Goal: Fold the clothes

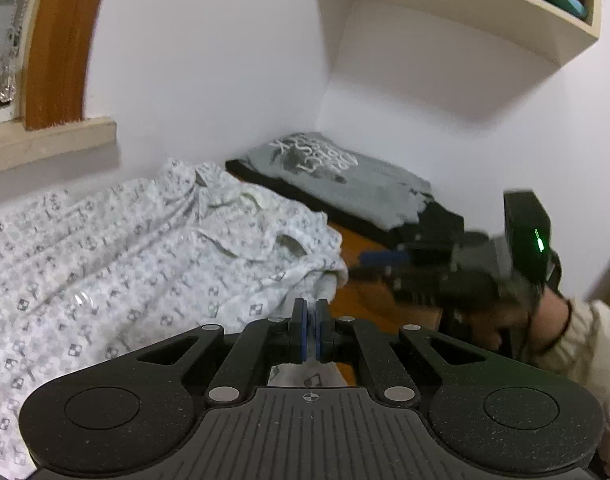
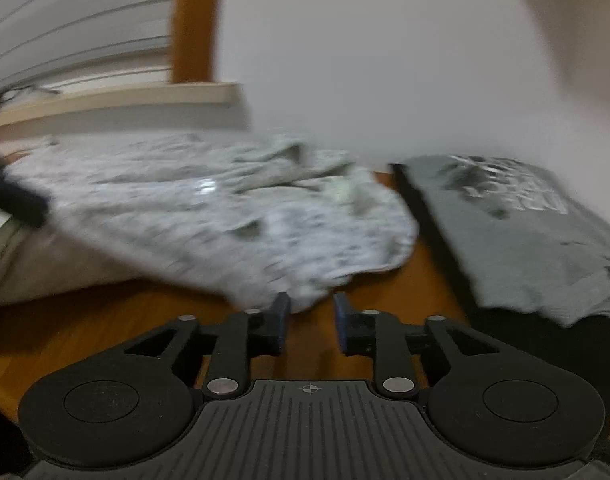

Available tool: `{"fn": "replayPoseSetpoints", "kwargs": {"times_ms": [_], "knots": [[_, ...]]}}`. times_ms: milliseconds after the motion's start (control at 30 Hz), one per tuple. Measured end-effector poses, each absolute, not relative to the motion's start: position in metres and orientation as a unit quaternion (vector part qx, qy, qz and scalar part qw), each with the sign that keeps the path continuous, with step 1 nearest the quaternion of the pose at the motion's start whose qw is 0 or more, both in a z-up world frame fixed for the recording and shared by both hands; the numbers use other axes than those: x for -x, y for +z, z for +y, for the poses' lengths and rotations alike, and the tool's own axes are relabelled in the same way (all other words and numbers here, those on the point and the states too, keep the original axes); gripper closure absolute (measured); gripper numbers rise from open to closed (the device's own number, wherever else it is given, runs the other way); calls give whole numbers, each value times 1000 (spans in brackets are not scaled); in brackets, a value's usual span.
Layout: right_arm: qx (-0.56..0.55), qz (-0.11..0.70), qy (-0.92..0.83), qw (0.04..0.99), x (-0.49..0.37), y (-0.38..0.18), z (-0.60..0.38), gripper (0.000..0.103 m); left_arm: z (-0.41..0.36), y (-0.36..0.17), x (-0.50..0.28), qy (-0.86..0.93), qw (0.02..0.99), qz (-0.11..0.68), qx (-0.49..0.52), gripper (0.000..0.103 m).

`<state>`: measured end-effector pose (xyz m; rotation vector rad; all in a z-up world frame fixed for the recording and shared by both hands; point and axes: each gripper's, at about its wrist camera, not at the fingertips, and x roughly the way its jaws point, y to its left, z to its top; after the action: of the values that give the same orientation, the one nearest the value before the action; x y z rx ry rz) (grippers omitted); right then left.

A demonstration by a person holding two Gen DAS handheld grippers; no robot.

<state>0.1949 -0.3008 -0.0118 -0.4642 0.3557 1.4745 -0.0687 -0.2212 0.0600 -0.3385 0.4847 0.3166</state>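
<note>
A white shirt with a small grey print [image 1: 137, 248] lies crumpled on the wooden table [image 1: 361, 248]. My left gripper [image 1: 309, 320] is shut on the shirt's near right edge, and a thin strip of cloth shows between its pads. In the right wrist view the same shirt [image 2: 233, 216] is blurred. My right gripper [image 2: 311, 316] stands open just short of its hem, with only bare wood between the fingers. From the left wrist view, the right gripper [image 1: 385, 264] is seen to the right of the shirt, held by a hand.
A folded grey T-shirt with a print [image 1: 345, 184] lies on a black garment [image 1: 425, 224] in the far right corner by the white wall. A window sill [image 1: 49, 140] runs along the left, and a cream shelf [image 1: 465, 4] hangs above the corner.
</note>
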Motion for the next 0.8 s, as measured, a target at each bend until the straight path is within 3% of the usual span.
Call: {"fn": "replayPoseSetpoints", "kwargs": {"times_ms": [100, 167, 200, 300, 400, 567, 700, 767, 800], "knots": [[224, 136, 663, 701, -180, -16, -294, 57, -221, 62, 71, 152, 944, 237, 171, 99], [226, 127, 656, 708, -179, -17, -288, 57, -222, 61, 71, 146, 944, 238, 173, 99], [222, 128, 651, 714, -184, -15, -285, 60, -224, 60, 71, 143, 945, 240, 173, 99], [207, 133, 636, 732, -203, -5, -276, 85, -228, 56, 70, 135, 944, 247, 173, 99], [154, 145, 636, 742, -226, 15, -276, 85, -232, 49, 67, 129, 943, 255, 173, 99], [198, 132, 649, 723, -207, 7, -260, 84, -236, 41, 63, 118, 942, 262, 172, 99], [202, 143, 650, 718, -201, -7, -255, 77, -240, 31, 59, 104, 940, 278, 168, 99], [200, 149, 649, 719, -203, -8, -249, 79, -242, 25, 56, 98, 939, 285, 166, 99], [205, 142, 644, 723, -203, -6, -244, 85, -244, 23, 54, 97, 938, 288, 163, 99]]}}
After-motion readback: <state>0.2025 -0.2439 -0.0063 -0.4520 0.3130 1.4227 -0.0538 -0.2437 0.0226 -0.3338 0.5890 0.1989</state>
